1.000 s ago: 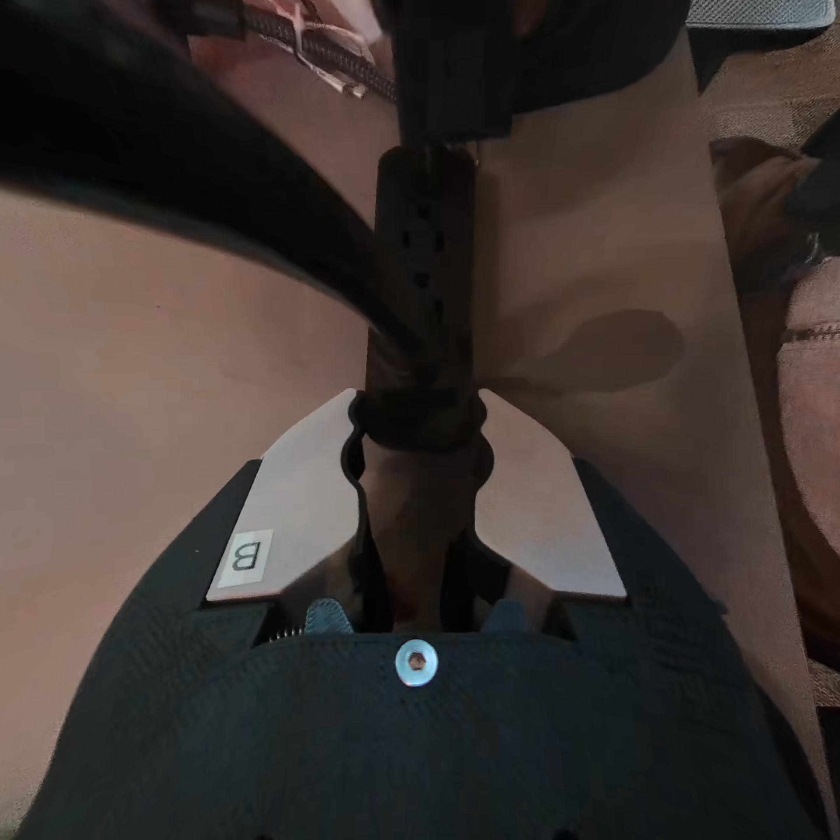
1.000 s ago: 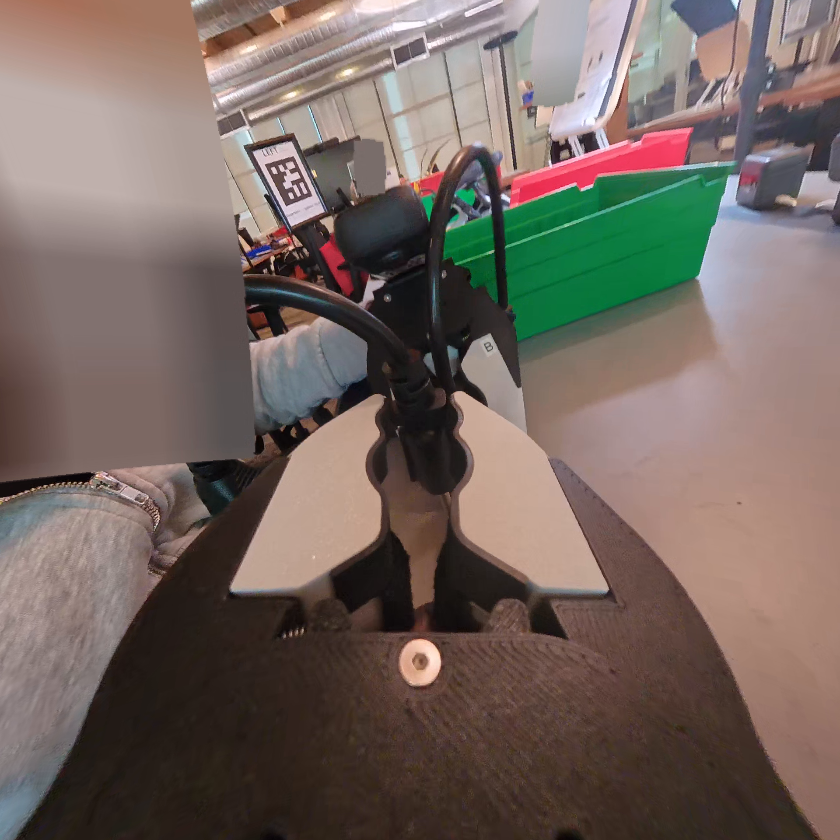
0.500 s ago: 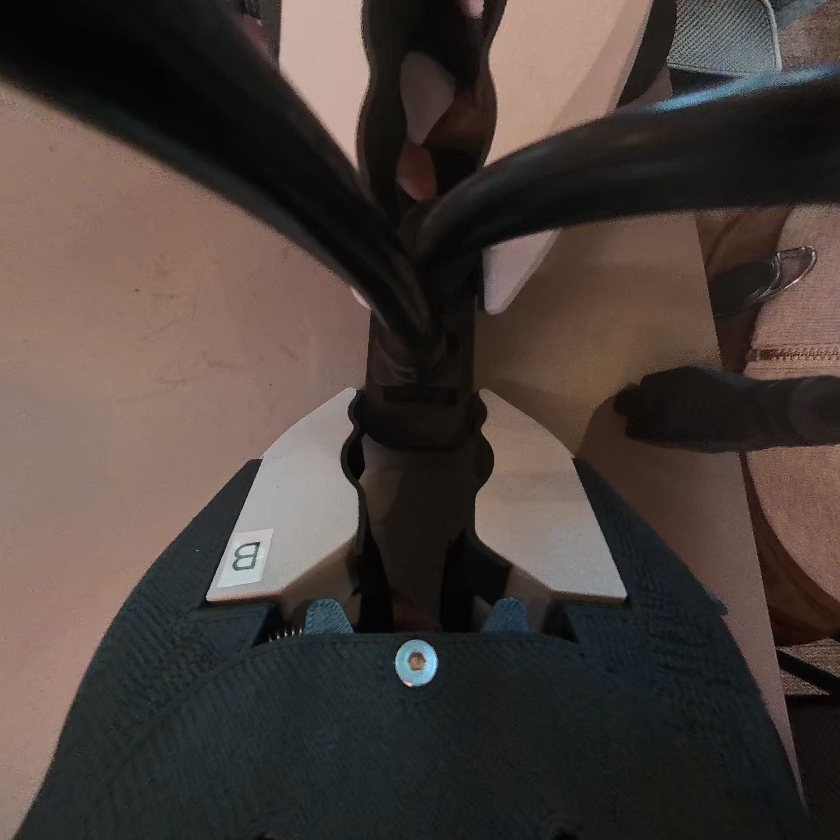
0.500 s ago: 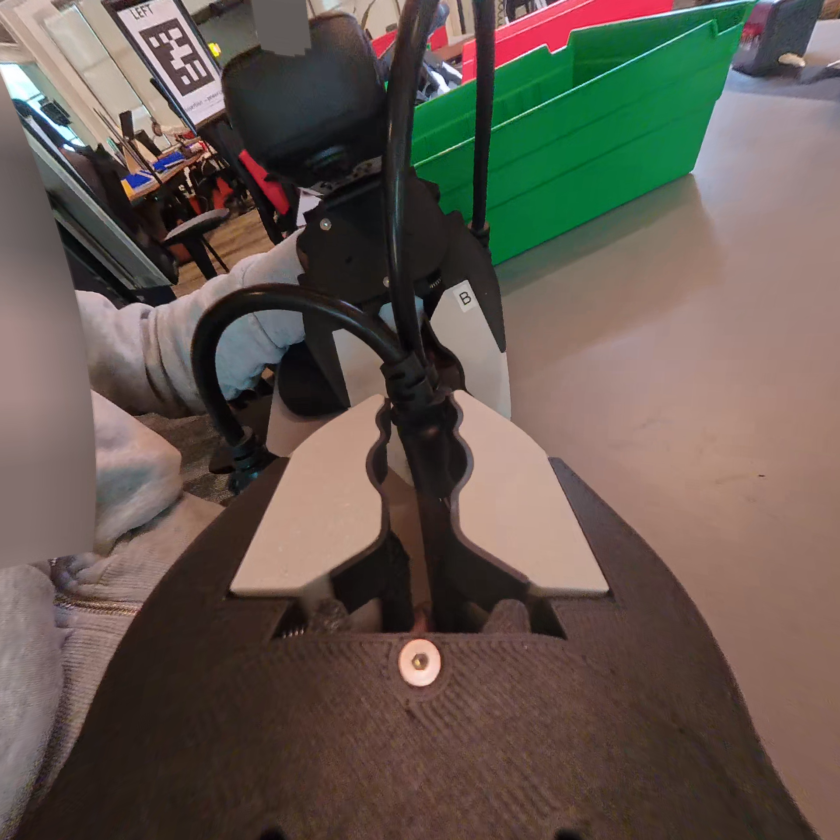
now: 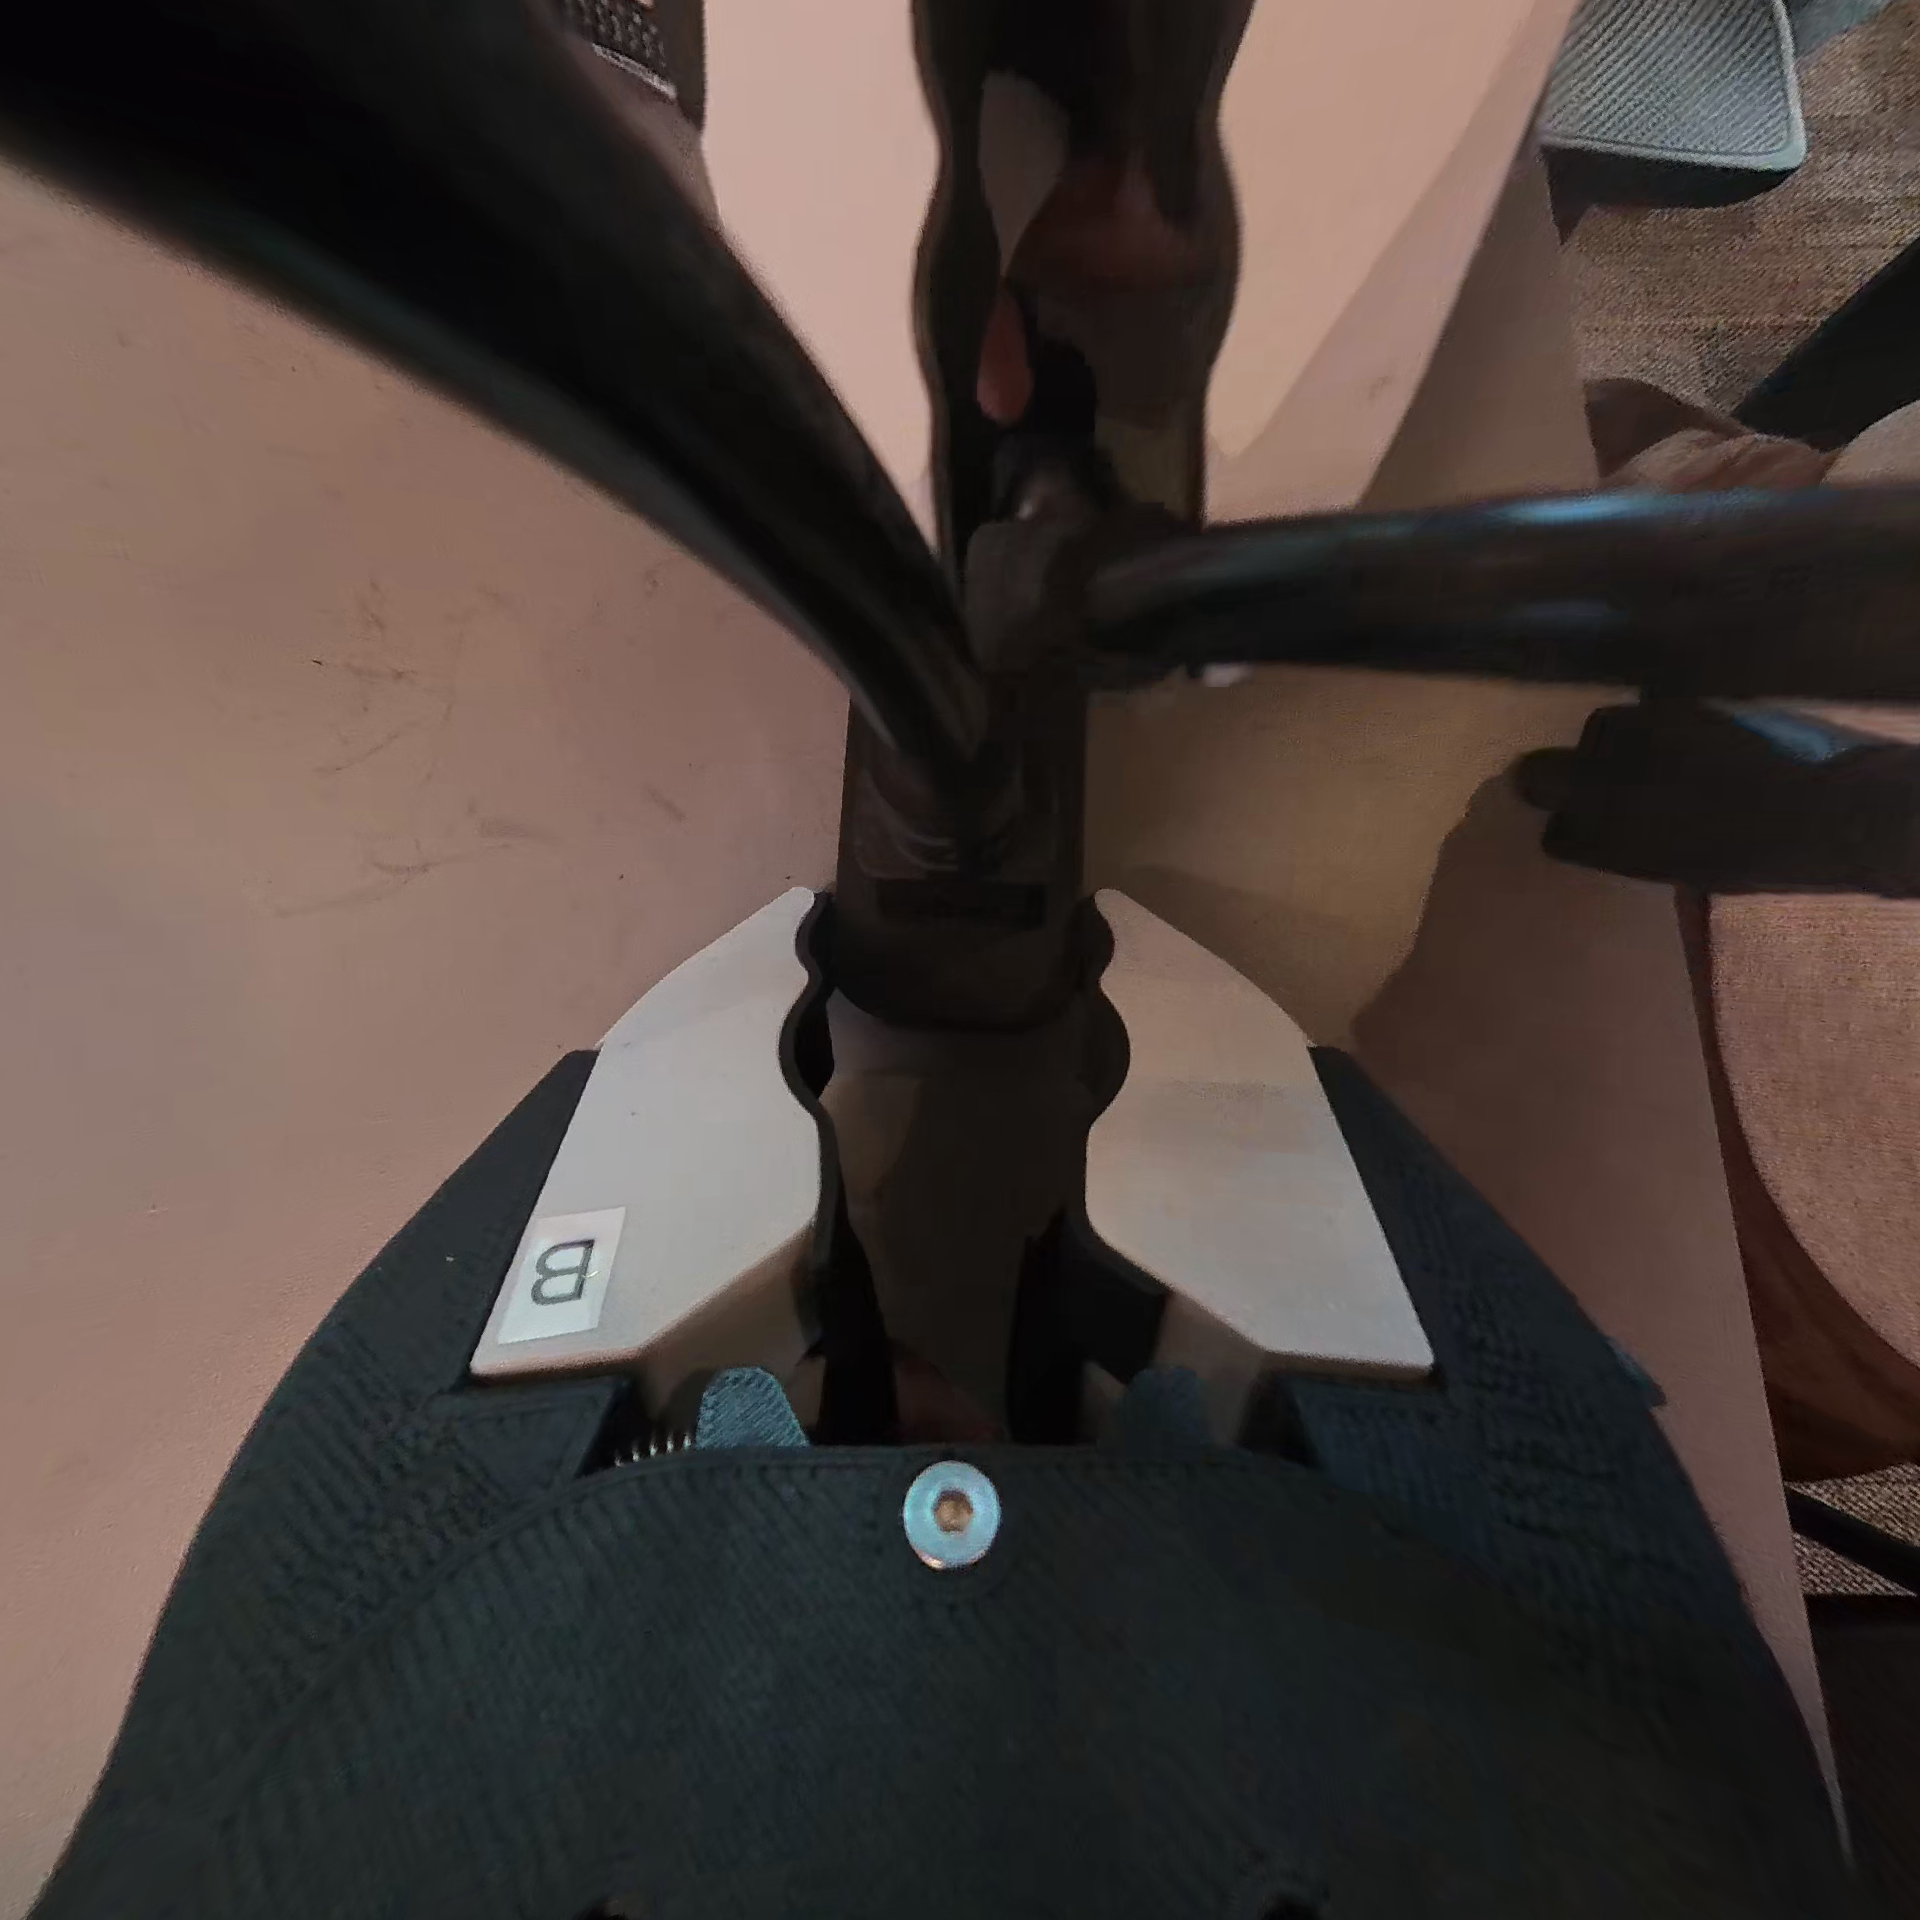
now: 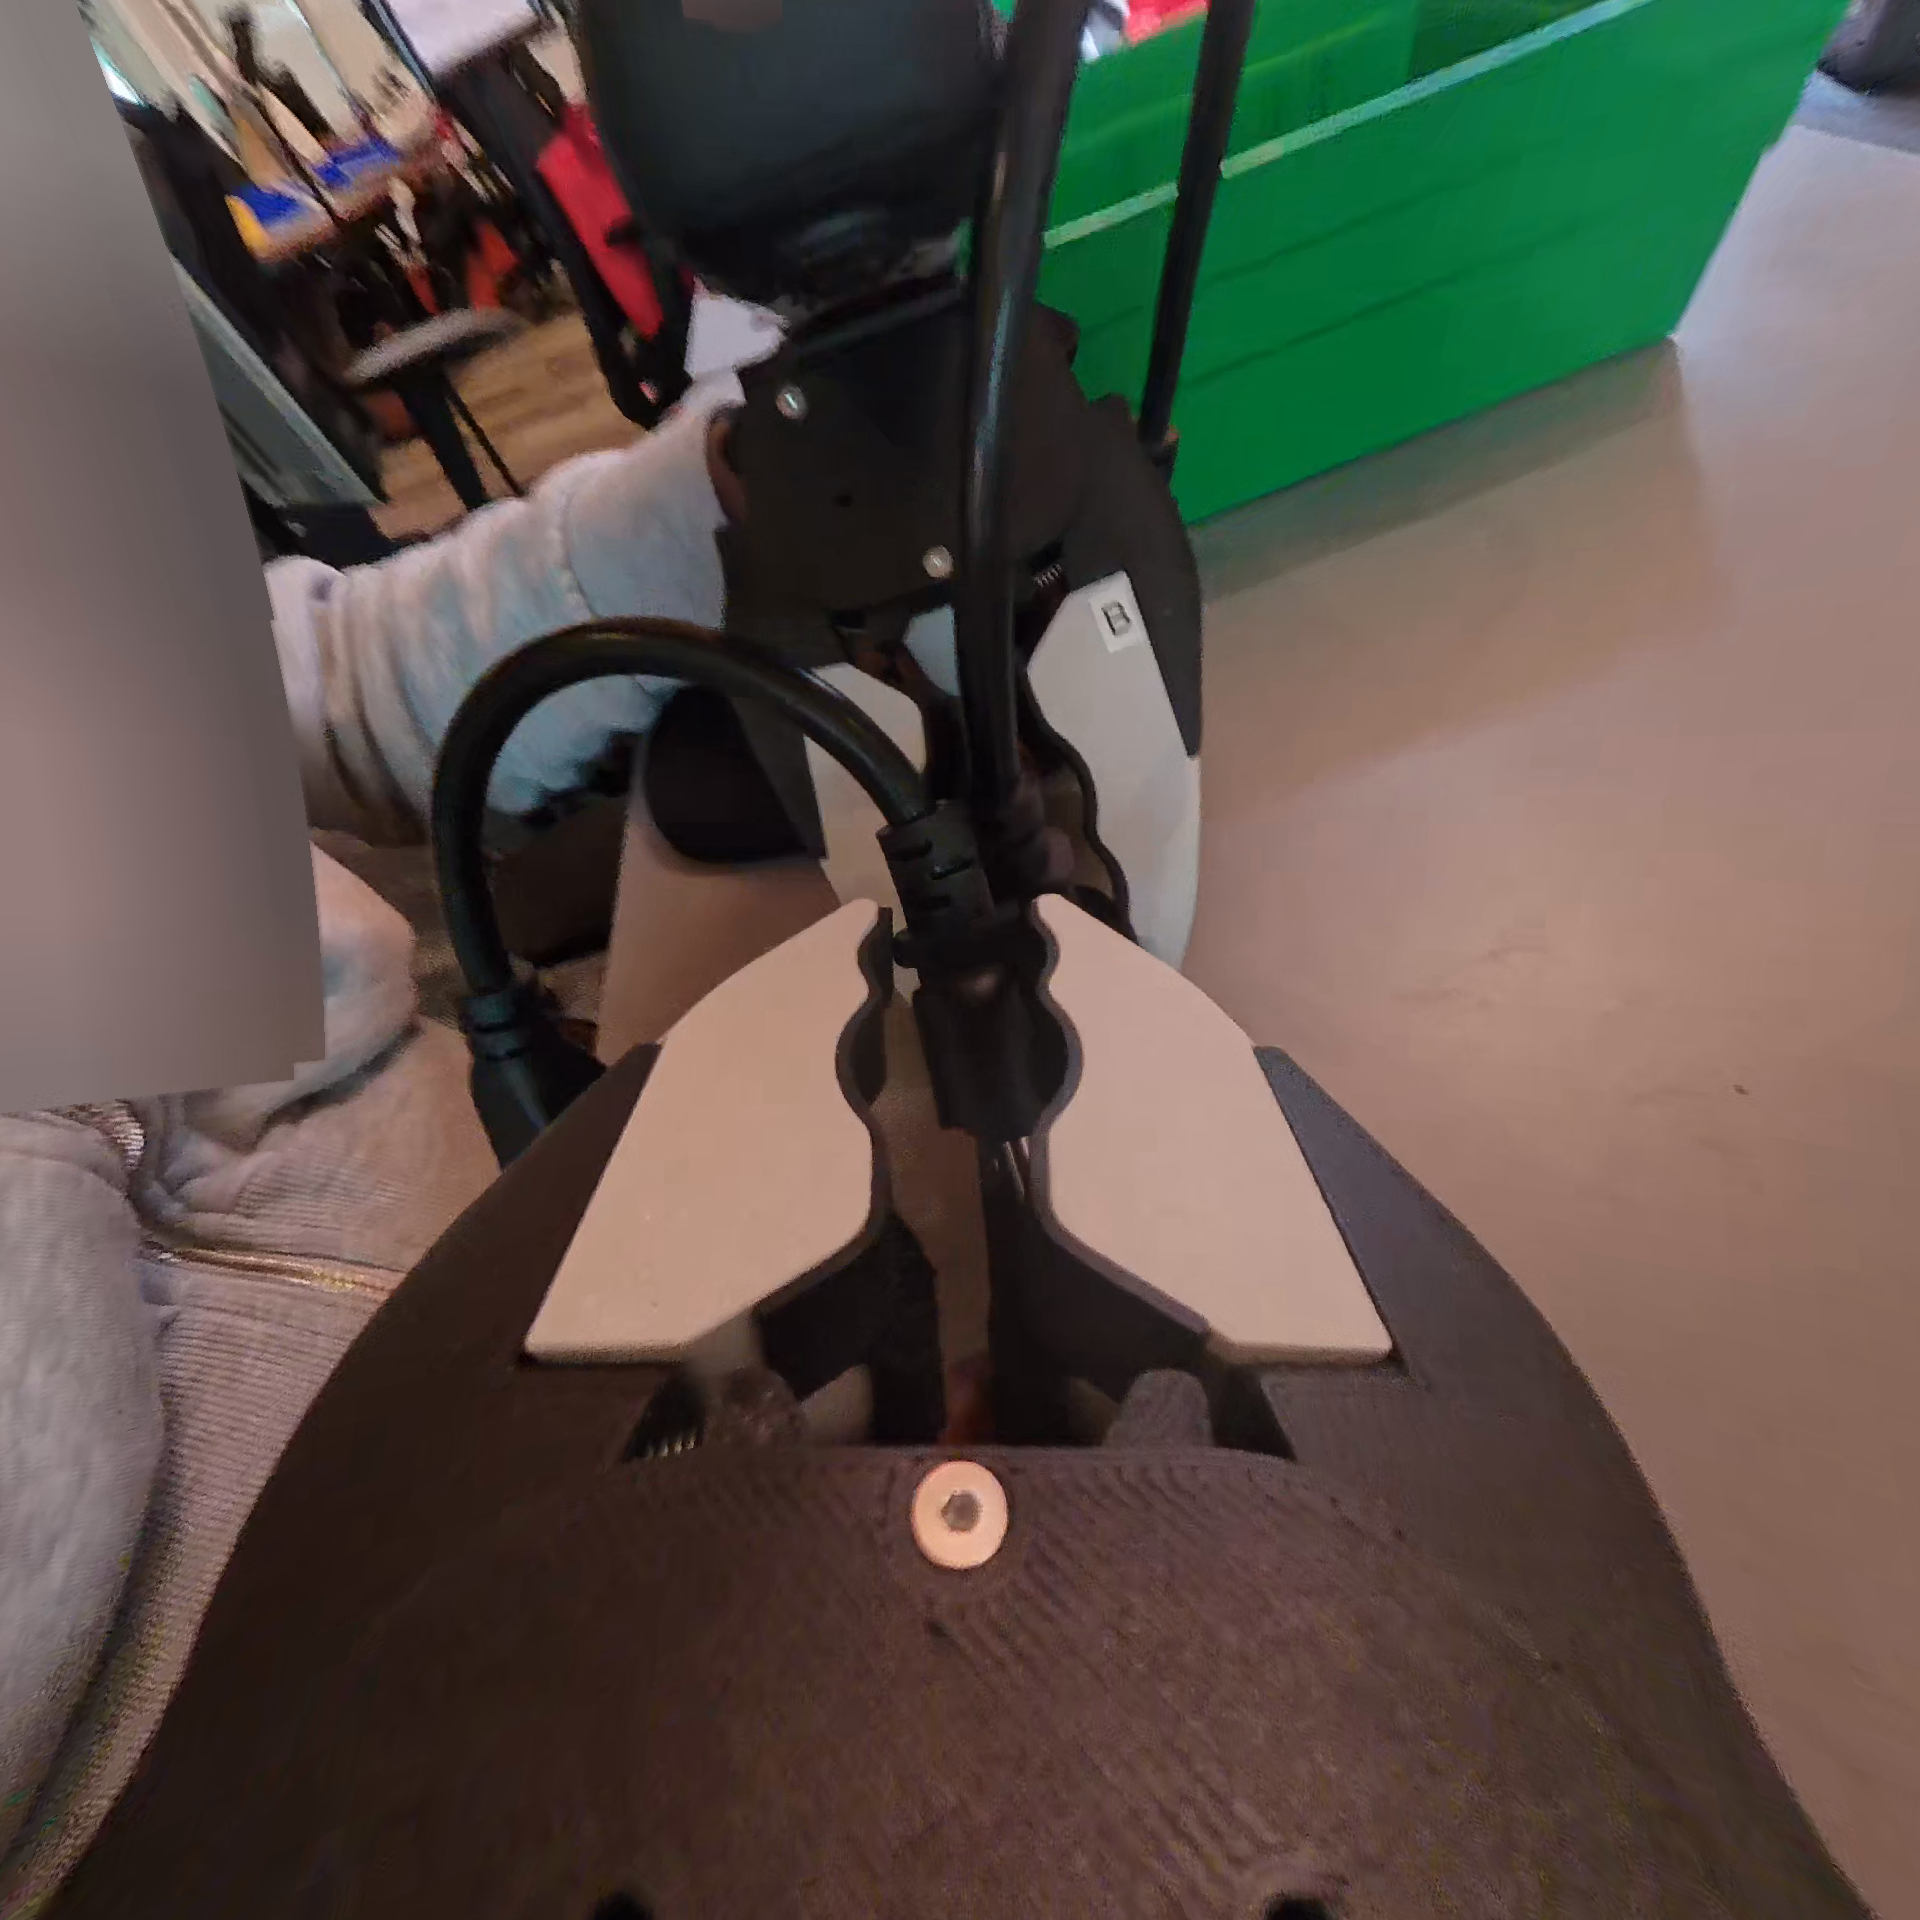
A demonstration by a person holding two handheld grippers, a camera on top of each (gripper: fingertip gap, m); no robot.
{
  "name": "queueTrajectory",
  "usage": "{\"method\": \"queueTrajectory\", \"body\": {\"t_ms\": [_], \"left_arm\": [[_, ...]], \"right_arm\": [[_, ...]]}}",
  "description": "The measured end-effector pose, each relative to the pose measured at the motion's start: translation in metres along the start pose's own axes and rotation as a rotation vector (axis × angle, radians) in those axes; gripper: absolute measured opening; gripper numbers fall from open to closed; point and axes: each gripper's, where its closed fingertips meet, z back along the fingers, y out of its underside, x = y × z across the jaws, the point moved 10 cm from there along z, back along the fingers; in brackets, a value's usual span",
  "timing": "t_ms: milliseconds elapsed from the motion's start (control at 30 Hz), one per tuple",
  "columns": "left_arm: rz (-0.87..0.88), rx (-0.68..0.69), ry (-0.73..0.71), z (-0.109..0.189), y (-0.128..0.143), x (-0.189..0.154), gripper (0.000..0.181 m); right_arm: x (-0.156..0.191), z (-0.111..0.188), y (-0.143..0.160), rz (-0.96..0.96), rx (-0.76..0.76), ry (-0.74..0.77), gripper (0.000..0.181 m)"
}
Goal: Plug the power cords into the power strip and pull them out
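In the left wrist view my left gripper (image 5: 956,914) is shut on one end of the black power strip (image 5: 961,810), which points away above the table. The strip's thick cord (image 5: 520,312) sweeps up to the left. My right gripper (image 6: 961,914) is shut on the black plug (image 6: 982,1029) of a power cord (image 6: 582,665). It holds the plug against the strip's face, where the plug also shows in the left wrist view (image 5: 1023,582). The two grippers face each other closely; the left gripper (image 6: 1039,831) fills the middle of the right wrist view. The outlets are hidden.
The beige table (image 6: 1558,935) runs to the right, with a green bin (image 6: 1403,260) at the back. The person's grey sleeve (image 6: 499,644) is on the left. The cord's other connector (image 5: 1714,821) hangs past the table edge, near the person's lap (image 5: 1818,1143). Spacing between my two grippers at the tips: around 6 cm.
The right gripper has moved closer to the left one, bringing the plug up against the power strip. The left gripper keeps its hold on the strip.
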Motion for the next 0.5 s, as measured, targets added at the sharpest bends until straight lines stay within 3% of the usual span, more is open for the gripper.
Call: {"method": "queueTrajectory", "body": {"t_ms": [67,133,367,500], "left_arm": [[-0.005,0.003,-0.021,0.002,0.001,-0.001,0.053],[-0.02,-0.082,-0.062,0.013,0.002,-0.003,0.062],[0.115,-0.639,-0.281,0.061,0.005,-0.027,0.061],[-0.145,-0.982,-0.358,0.063,-0.01,-0.065,0.047]], "right_arm": [[-0.001,0.002,-0.001,-0.006,-0.061,-0.024,0.023],[-0.003,0.007,-0.002,-0.009,-0.131,-0.049,0.023],[-0.004,0.026,-0.01,-0.024,-0.488,-0.242,0.023],[0.004,0.031,-0.018,0.0,-0.676,-0.383,0.023]]}}
